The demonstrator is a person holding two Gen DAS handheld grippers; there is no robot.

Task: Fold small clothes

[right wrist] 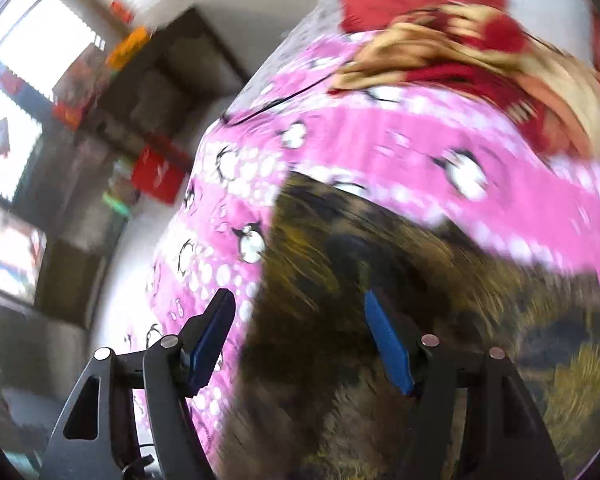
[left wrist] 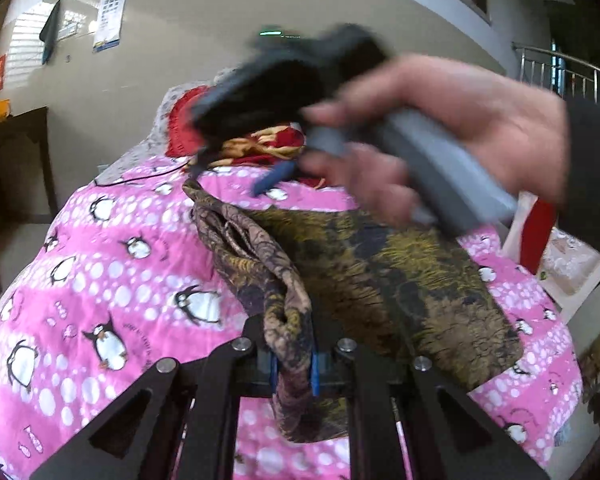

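A plain beige-walled room with an eye chart on the far wall and a bright window holds a bed (left wrist: 100,248) spread with a pink quilt printed with penguins and white dots; there is no desk here, the bed carries everything. At its far end, well beyond both tongs, lies a heap of red and cream cloth (left wrist: 268,142).

Nearer, across the quilt, is the task's thing: a small garment of brown and mustard-yellow patterned fabric (left wrist: 412,280). Its broad part lies flat, running away and to the right of the left tongs (left wrist: 294,372), while one bunched edge rises from the bed straight into them. Those tongs are clamped on that gathered edge, the blue pads pinching the cloth between them, so the fabric hangs as a twisted rope from the grip.

The right tongs (right wrist: 300,340), carried by the person's hand (left wrist: 452,128), stand apart with nothing between the blue pads (right wrist: 388,344); they point down at the flat part of the garment and hover above it, blurred. In the left wrist view they sit beyond and above the held edge.

My reading: the garment's long axis stretches from the left grip away towards the right, so the free far end lies closer to the right tongs. The coming fold likely turns on the right hand taking a matching edge or corner there.
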